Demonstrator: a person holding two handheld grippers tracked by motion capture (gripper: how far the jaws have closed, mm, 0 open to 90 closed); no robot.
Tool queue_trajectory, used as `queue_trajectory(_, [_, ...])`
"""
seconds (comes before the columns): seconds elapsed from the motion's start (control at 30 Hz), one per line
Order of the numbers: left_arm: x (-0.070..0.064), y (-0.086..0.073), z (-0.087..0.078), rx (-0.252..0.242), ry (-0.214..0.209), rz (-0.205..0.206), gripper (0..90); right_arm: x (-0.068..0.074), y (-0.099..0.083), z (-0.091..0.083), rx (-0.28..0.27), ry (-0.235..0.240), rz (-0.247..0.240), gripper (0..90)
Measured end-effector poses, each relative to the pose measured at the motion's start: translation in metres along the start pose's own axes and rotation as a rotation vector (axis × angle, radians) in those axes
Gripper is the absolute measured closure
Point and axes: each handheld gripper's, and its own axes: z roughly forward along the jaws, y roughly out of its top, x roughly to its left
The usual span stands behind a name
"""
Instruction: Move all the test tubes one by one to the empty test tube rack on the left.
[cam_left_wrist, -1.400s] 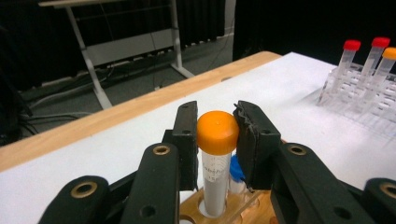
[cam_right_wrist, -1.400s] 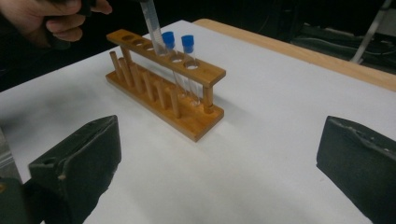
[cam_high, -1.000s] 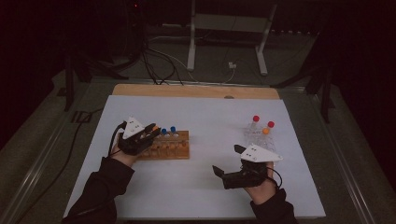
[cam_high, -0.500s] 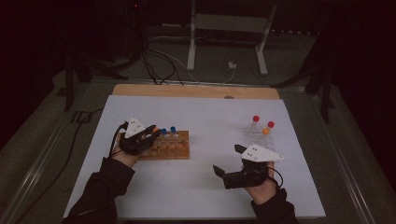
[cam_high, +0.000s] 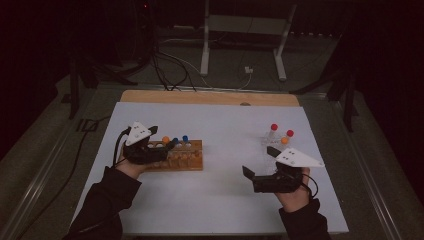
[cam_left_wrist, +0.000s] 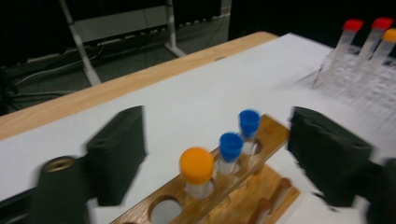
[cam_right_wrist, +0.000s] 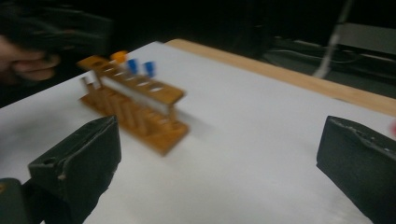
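Observation:
A wooden tube rack (cam_high: 185, 156) lies on the left half of the white table (cam_high: 225, 195). It holds an orange-capped tube (cam_left_wrist: 197, 168) and two blue-capped tubes (cam_left_wrist: 231, 148) in a row. My left gripper (cam_high: 162, 146) hovers over the rack's left end, open, its jaws on either side of the tubes and touching none. A clear plastic rack (cam_high: 276, 142) with two red-capped tubes (cam_high: 274, 128) and an orange-capped one (cam_high: 284, 140) stands at the right. My right gripper (cam_high: 257, 167) is open in front of it, with nothing between its jaws, pointing left toward the wooden rack (cam_right_wrist: 135, 105).
A wooden strip (cam_high: 210, 97) runs along the table's far edge. Beyond it are cables (cam_high: 165, 65) and a metal stand (cam_high: 240, 30) on the floor. Bare white table lies between the two racks and along the front.
My left gripper has edged slightly right over the wooden rack. The right gripper has barely moved.

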Motion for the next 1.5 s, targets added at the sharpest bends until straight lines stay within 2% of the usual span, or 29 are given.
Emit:
queue_trajectory(0.07, [-0.004,0.002,-0.001,0.004,-0.038,0.01,14.9,-0.008,0.0,-0.005,-0.008,-0.033,0.015,0.0])
queue_trajectory(0.23, [-0.012,0.007,-0.001,0.014,-0.098,0.002,2.7,-0.029,-0.002,-0.011,-0.013,-0.106,0.055,0.0])
queue_trajectory(0.4, [-0.018,0.011,-0.005,0.002,-0.139,0.022,1.0,-0.047,-0.008,-0.013,0.004,-0.154,0.081,0.0])
queue_trajectory(0.47, [-0.02,0.013,-0.007,-0.008,-0.164,0.017,1.0,-0.054,-0.012,-0.013,0.02,-0.185,0.089,3.8])
queue_trajectory(0.63, [-0.024,0.016,-0.009,-0.01,-0.174,0.025,1.0,-0.069,-0.023,-0.011,0.062,-0.257,0.112,8.2])
queue_trajectory(0.7, [-0.025,0.016,-0.01,-0.014,-0.175,0.024,1.0,-0.073,-0.027,-0.008,0.096,-0.297,0.113,16.1])
queue_trajectory(0.87, [-0.025,0.017,-0.011,-0.016,-0.183,0.024,1.0,-0.086,-0.037,-0.002,0.131,-0.314,0.147,38.0])
queue_trajectory(0.97, [-0.026,0.018,-0.011,-0.016,-0.185,0.028,1.0,-0.092,-0.04,0.003,0.155,-0.329,0.156,44.7])
queue_trajectory(1.2, [-0.029,0.019,-0.011,-0.012,-0.201,0.027,1.0,-0.103,-0.044,0.021,0.215,-0.35,0.174,56.3])
queue_trajectory(1.5, [-0.031,0.019,-0.011,-0.007,-0.206,0.042,1.0,-0.112,-0.046,0.037,0.264,-0.354,0.189,65.2])
